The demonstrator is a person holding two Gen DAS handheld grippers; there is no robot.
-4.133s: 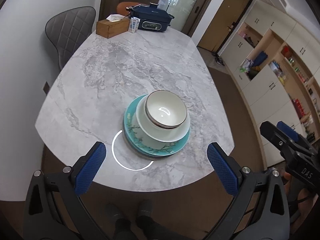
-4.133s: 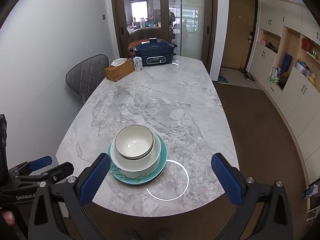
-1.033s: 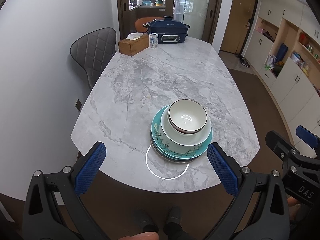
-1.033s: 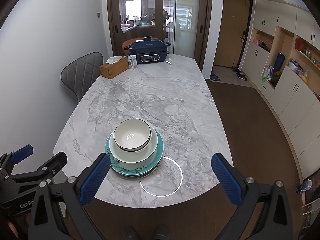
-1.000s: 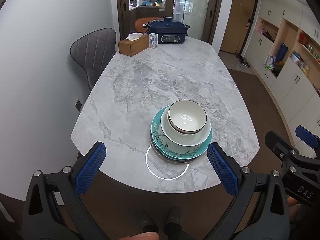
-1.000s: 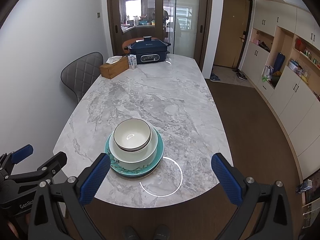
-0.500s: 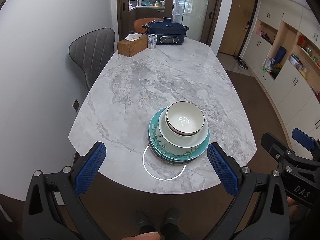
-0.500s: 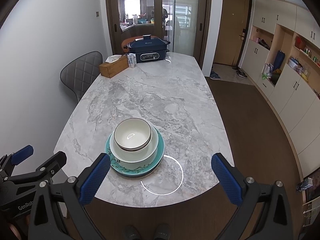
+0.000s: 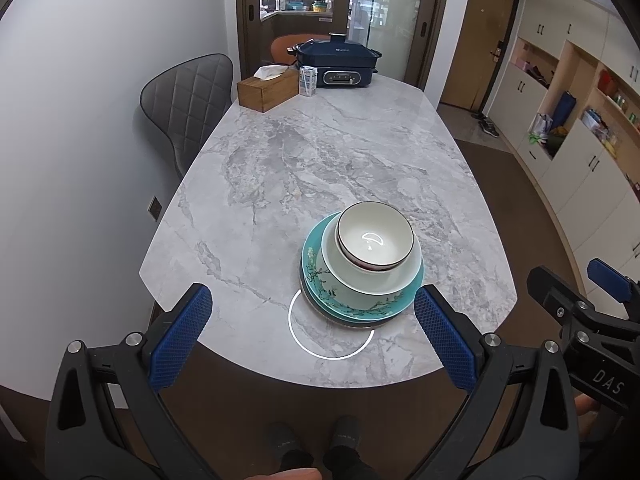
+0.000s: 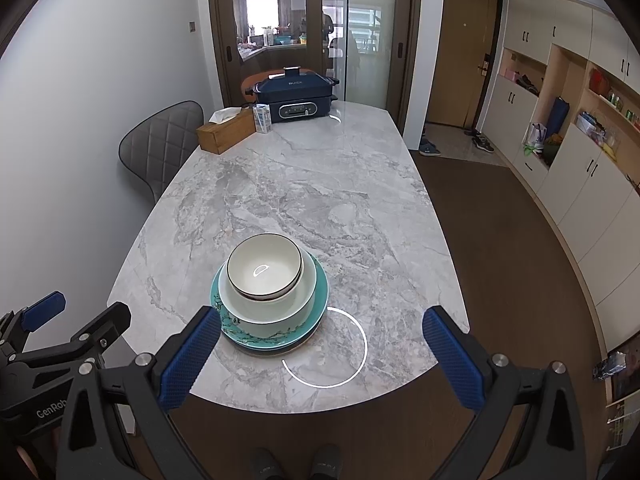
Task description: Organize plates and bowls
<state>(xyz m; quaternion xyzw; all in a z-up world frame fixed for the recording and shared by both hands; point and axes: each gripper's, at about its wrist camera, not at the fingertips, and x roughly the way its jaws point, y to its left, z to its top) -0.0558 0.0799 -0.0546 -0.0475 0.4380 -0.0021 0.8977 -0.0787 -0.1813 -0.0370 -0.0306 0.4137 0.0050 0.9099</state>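
Left gripper (image 9: pixel 310 340): jaws are standing wide apart, holding nothing; it is hovering off the near edge of the tabletop, at the lower part of the left wrist view.
Right gripper (image 10: pixel 320 354): jaws are standing wide apart, holding nothing; it is hovering off the near edge, at the lower part of the right wrist view.
Stack: a small white bowl (image 9: pixel 374 236) is nesting in a larger pale bowl (image 9: pixel 360 282), which is sitting on a teal plate (image 9: pixel 320 280) with a branch pattern; a darker plate edge is showing beneath.
Stack position: it is resting on the tabletop (image 9: pixel 320 152) near the near edge, right of centre in the left wrist view, left of centre in the right wrist view.
Far end: a blue cooker (image 9: pixel 338 66), a small carton (image 9: pixel 308 81) and a wooden tissue box (image 9: pixel 268 90) are standing at the upper centre.
Left side: a grey chair (image 9: pixel 188 100) is standing beside the tabletop.
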